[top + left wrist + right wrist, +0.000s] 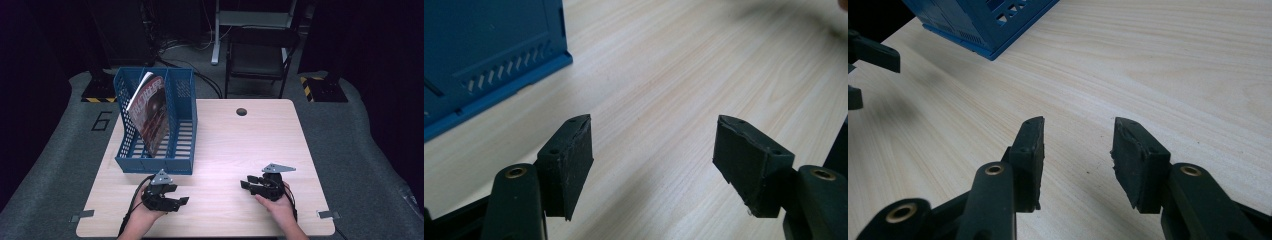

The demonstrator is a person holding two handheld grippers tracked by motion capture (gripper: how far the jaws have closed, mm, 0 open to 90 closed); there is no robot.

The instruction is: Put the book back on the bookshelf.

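Blue file rack (172, 145), black grippers (167, 197)

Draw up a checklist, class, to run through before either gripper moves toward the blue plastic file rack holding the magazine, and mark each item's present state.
1. Left gripper open, nothing between its fingers: ok.
2. Right gripper open and empty: ok.
3. Blue plastic slotted file rack upright on the light wooden table: ok.
4. Red-covered magazine standing in the rack, leaning: ok.
5. Bare table between grippers and rack: ok.
6. Which compartment holds the magazine: cannot tell.
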